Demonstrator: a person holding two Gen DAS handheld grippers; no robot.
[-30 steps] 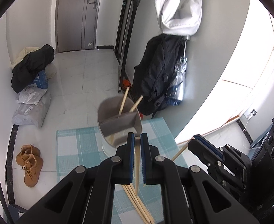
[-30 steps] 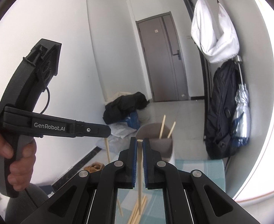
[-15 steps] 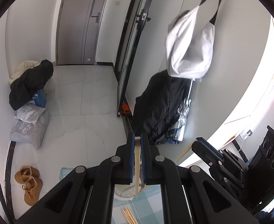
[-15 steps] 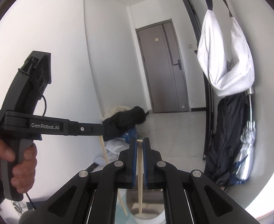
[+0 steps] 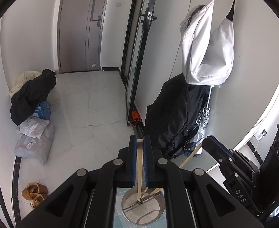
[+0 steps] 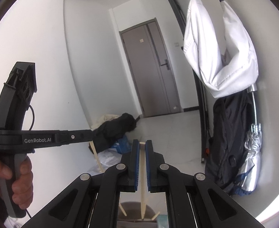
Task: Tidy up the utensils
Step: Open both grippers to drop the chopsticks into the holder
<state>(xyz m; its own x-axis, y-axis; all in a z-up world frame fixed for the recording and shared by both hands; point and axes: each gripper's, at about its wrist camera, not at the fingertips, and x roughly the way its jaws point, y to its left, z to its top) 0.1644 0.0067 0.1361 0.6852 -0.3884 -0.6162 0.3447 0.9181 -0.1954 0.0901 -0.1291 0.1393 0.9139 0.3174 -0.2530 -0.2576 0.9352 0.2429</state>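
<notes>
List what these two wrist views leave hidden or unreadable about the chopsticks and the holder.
- Left wrist view: the holder is partly hidden by the left gripper frame and cut by the bottom edge.
- Right wrist view: the holder's base is cut off; whether the chopstick in the right gripper has its tip inside cannot be told.
- Any loose chopsticks: out of view.

A white bag hangs above a black jacket; brown shoes sit on the floor.

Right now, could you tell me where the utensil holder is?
In the left wrist view, the utensil holder sits at bottom centre, directly below the left gripper and the chopstick it grips.
</notes>
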